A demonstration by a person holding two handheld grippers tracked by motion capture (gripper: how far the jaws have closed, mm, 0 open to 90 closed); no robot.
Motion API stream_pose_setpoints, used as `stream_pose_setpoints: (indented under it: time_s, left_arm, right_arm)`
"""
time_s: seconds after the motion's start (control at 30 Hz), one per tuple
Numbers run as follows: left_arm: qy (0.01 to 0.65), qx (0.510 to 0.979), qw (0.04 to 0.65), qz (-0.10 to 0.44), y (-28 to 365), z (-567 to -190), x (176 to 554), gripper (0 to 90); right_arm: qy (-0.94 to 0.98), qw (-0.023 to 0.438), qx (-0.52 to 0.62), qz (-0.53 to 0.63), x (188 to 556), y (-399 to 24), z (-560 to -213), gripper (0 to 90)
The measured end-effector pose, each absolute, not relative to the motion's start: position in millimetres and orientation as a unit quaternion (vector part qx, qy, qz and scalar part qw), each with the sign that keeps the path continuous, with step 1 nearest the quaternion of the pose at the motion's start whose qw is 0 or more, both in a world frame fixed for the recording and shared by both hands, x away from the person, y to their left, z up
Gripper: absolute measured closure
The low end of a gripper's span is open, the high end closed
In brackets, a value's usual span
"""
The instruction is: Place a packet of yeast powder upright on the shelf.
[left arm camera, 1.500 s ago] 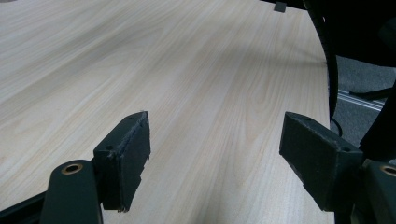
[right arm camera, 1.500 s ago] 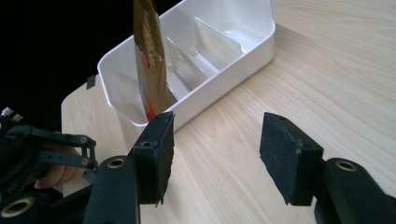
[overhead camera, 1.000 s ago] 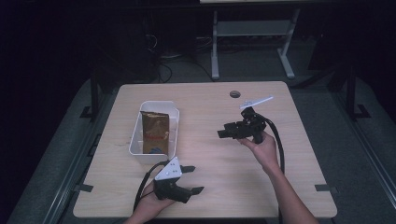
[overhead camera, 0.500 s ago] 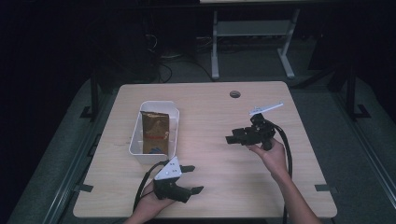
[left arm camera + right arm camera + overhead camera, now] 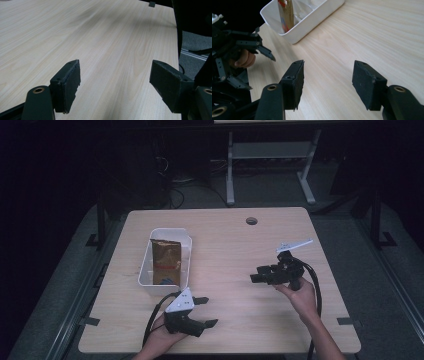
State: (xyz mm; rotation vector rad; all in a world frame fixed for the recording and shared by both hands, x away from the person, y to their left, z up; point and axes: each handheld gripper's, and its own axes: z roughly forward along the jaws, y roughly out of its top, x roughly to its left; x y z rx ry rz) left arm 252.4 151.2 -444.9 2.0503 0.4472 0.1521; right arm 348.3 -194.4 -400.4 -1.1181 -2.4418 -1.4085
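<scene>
While both grippers gape empty over bare table [image 5: 230, 245], a snack bag [image 5: 165, 261] fills the white bin [image 5: 146, 270].

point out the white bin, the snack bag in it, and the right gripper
white bin [image 5: 146, 279]: high view, on its near-left rim.
snack bag [image 5: 166, 261]: high view, middle of the brown front face.
right gripper [image 5: 327, 82]: right gripper view, midway between its two open black jaw tips.

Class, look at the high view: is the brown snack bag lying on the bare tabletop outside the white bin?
No, the brown snack bag sits inside the white bin, which stands on the wooden table.
</scene>
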Motion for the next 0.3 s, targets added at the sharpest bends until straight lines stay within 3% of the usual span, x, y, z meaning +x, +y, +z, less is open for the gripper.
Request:
stream_pose_setpoints:
  time_s: [0.3]
  left_arm:
    - [0.183, 0.848, 0.494, 0.062, 151, -445, 253, 23.5]
  right_arm:
    - [-0.807, 0.044, -0.374, -0.455, 333, -203, -411, 37.5]
